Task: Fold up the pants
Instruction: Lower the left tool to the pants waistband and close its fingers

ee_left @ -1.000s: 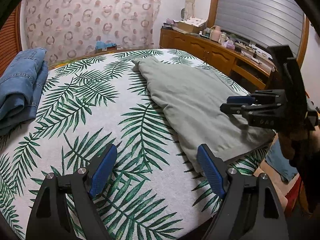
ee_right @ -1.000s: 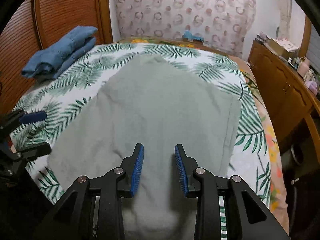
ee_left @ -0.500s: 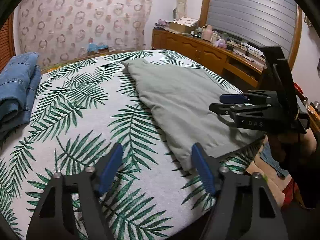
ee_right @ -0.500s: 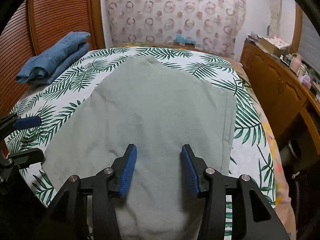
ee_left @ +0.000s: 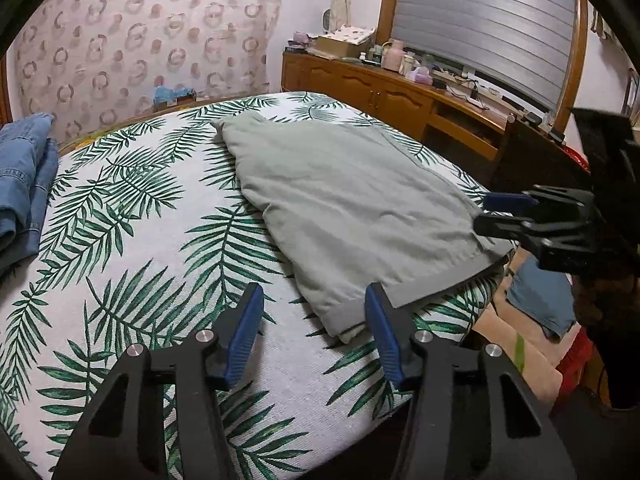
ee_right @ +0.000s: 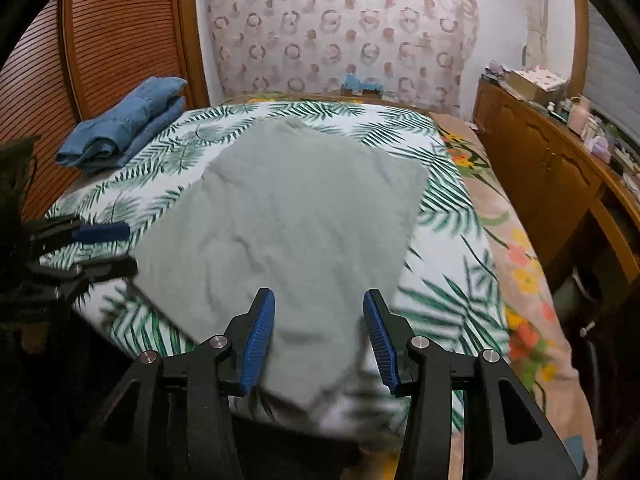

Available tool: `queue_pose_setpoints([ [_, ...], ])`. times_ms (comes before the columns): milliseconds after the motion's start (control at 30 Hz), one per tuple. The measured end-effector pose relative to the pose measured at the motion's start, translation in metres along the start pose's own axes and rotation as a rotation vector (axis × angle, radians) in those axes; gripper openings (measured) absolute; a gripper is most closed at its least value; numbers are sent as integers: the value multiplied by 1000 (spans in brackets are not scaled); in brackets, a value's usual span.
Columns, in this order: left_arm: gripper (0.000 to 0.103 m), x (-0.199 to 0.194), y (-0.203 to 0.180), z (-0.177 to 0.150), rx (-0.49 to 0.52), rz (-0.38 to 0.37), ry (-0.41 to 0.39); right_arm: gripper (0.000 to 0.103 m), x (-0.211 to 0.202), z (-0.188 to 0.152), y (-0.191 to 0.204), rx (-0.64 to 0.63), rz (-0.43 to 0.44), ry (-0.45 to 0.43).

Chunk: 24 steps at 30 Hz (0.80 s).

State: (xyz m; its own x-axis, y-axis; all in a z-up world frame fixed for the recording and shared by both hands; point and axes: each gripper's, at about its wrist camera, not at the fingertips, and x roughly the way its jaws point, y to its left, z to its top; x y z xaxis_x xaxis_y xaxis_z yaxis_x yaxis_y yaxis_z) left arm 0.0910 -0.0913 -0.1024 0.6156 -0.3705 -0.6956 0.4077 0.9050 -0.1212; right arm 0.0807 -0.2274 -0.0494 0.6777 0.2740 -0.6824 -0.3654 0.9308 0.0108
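Grey-green pants [ee_left: 344, 200] lie flat on the leaf-print bed [ee_left: 132, 240], folded, with the near corner at the bed's front edge. They also show in the right wrist view [ee_right: 296, 216]. My left gripper [ee_left: 314, 320] is open and empty, its jaws straddling the pants' near left corner just above the sheet. My right gripper [ee_right: 318, 324] is open and empty over the pants' near edge. It also shows in the left wrist view [ee_left: 504, 212] at the pants' right corner. The left gripper shows in the right wrist view [ee_right: 100, 248] at the pants' left corner.
Folded blue jeans [ee_right: 124, 120] lie at the bed's far left, also in the left wrist view [ee_left: 24, 184]. A wooden cabinet [ee_left: 384, 92] with clutter runs along the right wall. A louvred wooden door [ee_right: 100, 52] stands left. Blue cloth [ee_left: 540, 296] lies on the floor.
Both grippers have drawn back toward the bed's front edge. The right gripper's jaws have opened wider. The left gripper has swung right, onto the pants' near left corner.
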Motion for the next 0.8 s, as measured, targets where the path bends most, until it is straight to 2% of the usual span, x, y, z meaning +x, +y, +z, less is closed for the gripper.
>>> queue_pose_setpoints([
  [300,54,5,-2,-2,0,-2,22,49,-1,-13,2,38,29,32],
  [600,54,10,-4,-2,7,-17,37,49,-4,-18,-2,66,72,26],
  [800,54,12,-11,-2,32,-30,47,36,-3,-18,5,54,93,23],
])
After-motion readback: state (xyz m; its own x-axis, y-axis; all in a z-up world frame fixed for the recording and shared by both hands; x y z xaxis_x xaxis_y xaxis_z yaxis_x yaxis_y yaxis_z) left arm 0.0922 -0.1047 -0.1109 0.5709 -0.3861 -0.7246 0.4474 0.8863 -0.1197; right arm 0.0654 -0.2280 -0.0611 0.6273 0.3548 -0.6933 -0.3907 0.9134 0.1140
